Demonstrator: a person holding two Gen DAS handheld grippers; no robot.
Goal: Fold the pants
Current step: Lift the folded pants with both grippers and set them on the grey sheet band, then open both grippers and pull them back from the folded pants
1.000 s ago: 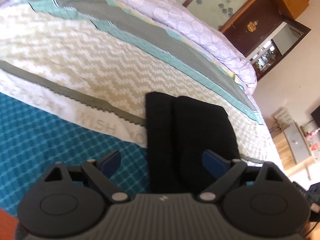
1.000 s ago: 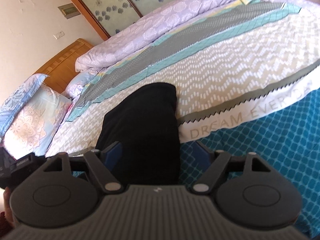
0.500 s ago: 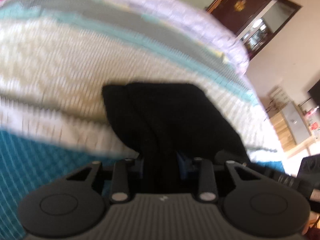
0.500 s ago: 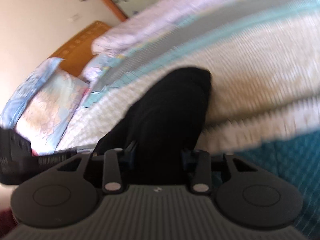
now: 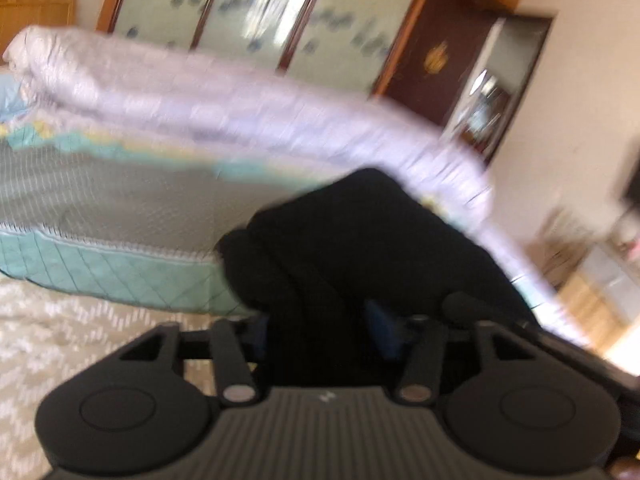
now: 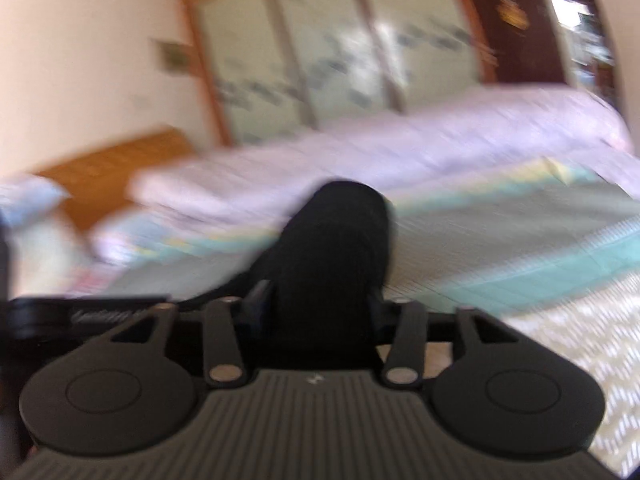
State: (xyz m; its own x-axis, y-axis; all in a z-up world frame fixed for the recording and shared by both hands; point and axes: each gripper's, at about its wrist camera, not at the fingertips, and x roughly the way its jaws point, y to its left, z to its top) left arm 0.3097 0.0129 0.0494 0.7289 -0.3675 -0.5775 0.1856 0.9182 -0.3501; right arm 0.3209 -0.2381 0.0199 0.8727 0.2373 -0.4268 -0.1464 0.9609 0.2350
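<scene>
Pants (image 5: 360, 248), bunched black above the bed (image 5: 100, 248), sit between my left tongs (image 5: 320, 332) and right tongs (image 6: 316, 304), one per side to carry the fold level, though both are opening around the cloth.

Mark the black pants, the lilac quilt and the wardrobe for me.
black pants (image 5: 360, 240): left wrist view, bunched cloth above the tongs.
lilac quilt (image 5: 200, 108): left wrist view, its folded side.
wardrobe (image 6: 344, 56): right wrist view, frosted door panel.
</scene>
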